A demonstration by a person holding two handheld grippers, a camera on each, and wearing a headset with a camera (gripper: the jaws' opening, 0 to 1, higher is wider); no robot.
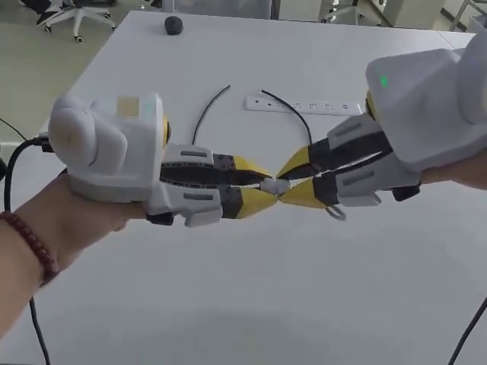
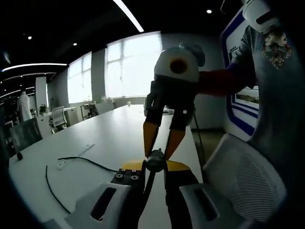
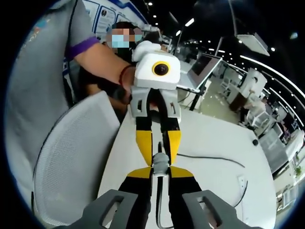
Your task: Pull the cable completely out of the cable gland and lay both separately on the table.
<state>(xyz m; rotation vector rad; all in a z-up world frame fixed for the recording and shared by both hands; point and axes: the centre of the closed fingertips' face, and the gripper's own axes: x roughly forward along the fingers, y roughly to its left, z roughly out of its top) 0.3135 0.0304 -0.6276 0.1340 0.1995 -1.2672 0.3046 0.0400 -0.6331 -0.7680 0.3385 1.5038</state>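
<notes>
- Clamping: left gripper (image 1: 262, 185) has its jaws pressed together on the cable gland (image 1: 274, 186), with the yellow tips right at the gland's near end.
- Right gripper (image 1: 288, 186) meets it nose to nose from the other side, jaws also squeezed in on the gland. Cannot tell if its pads bite the gland body or the cable stub.
- Gland is held in the air above the table (image 1: 251, 296), between the two sets of tips, not resting on anything.
- Cable (image 1: 335, 214): a pale loop hangs just under the right gripper. In the right gripper view a thin pale line runs back from the gland between that gripper's own jaws.
- Left hand (image 1: 84, 220) wraps the left gripper's body, with a bead bracelet (image 1: 30, 243) on the wrist.
- Room: bare white tabletop below and in front of the grippers. The table's left edge runs diagonally, well away from the tips.
- A mesh chair back (image 3: 71, 157) sits close beside the table edge on the person's side.
- Count: 2 grippers, 1 gland, 1 pale cable.
- Two black leads lie loose further back, one (image 1: 207, 114) curved on the left. The other (image 1: 293, 112) arcs in behind the right gripper.
- One white power strip (image 1: 304, 105) lies beyond the leads, and one dark round object (image 1: 173, 25) sits near the far end.
</notes>
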